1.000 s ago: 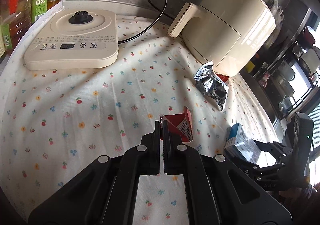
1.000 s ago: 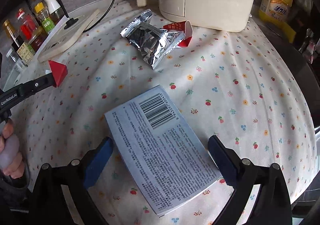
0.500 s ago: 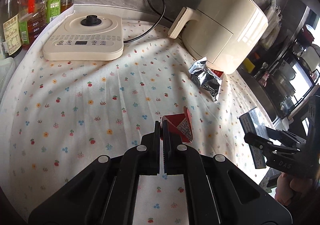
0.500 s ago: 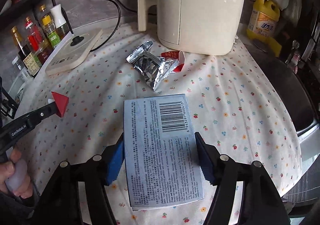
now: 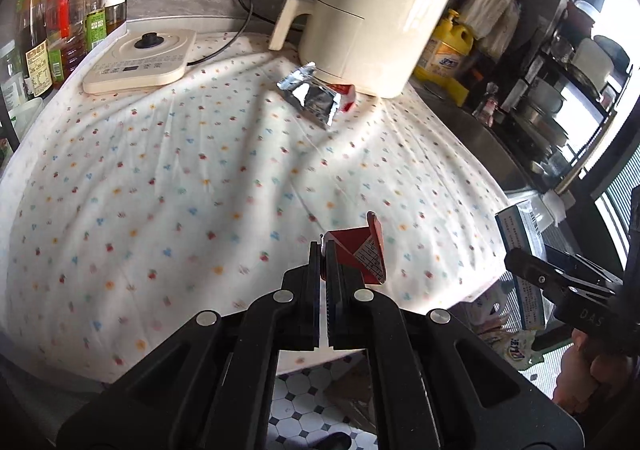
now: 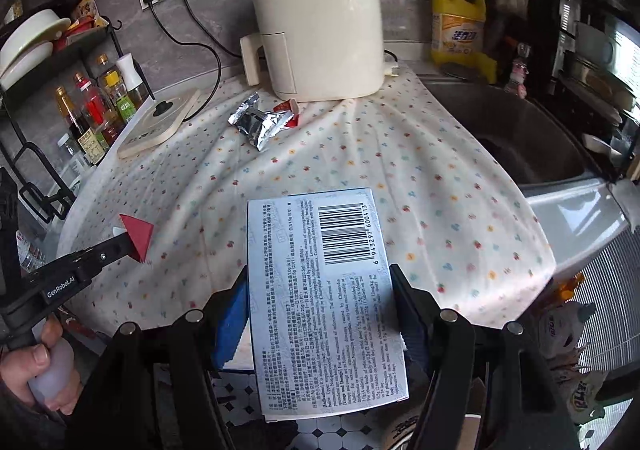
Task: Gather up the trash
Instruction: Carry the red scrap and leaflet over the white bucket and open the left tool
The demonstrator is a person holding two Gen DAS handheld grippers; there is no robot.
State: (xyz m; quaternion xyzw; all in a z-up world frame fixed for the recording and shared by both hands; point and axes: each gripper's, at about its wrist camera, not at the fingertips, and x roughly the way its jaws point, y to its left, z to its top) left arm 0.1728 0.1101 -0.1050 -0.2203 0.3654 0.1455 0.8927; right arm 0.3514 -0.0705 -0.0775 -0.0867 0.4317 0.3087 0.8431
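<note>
Right wrist view — right hand-held gripper (image 6: 320,314) clamping blue box (image 6: 320,290), left hand-held gripper (image 5: 323,250) pinching red carton scrap (image 5: 362,254).

- Left gripper (image 5: 323,250): jaws pinched all the way together, basically no gap, clamped on a small red carton piece (image 5: 358,256) sticking out at the tips. Angled down toward the counter.
- Left hand (image 6: 38,366) is wrapped round the gripper's pale handle, fingers curled, seen low in the right wrist view.
- Right gripper (image 6: 320,314): blue pads pressing both long edges of a pale blue box (image 6: 324,290), also tilted downward.
- Right hand (image 5: 588,378): gripping its handle at the far edge of the left wrist view, partly cut off.
</note>
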